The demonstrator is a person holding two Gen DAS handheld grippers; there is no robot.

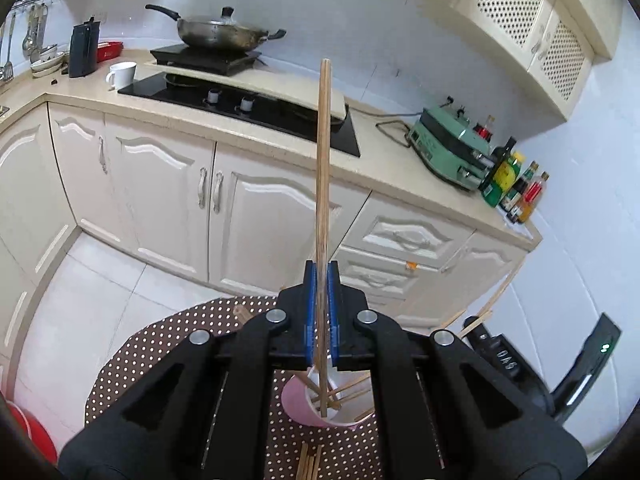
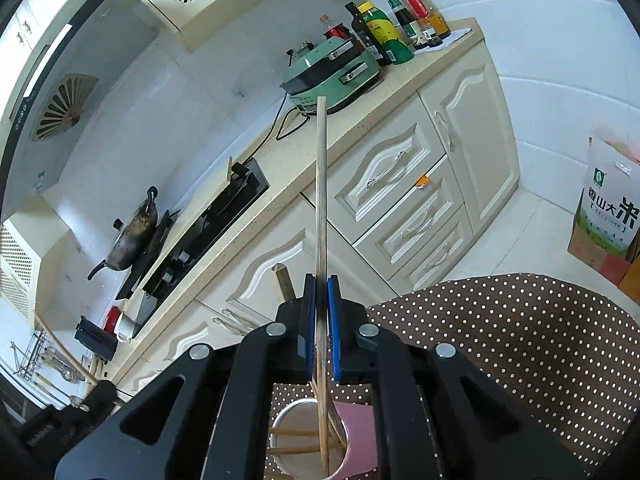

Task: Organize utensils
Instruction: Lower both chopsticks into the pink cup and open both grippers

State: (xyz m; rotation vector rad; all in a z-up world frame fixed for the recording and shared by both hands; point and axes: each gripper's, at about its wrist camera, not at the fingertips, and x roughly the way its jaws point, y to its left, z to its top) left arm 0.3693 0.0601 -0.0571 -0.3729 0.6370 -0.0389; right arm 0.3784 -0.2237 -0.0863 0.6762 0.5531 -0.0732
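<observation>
Above pink cup (image 1: 304, 408): two clamped chopsticks (image 1: 322, 184) (one each).

Cup (image 2: 360, 444) base cut off.

Brown cloth with white polka dots (image 2: 520, 340); pink paper cup, white inside (image 1: 298, 404); tan wooden chopsticks (image 1: 323, 184); black grippers, blue pads (image 1: 309, 312); mint-green cooker (image 2: 332, 76); cream cabinets (image 1: 160, 184).
</observation>
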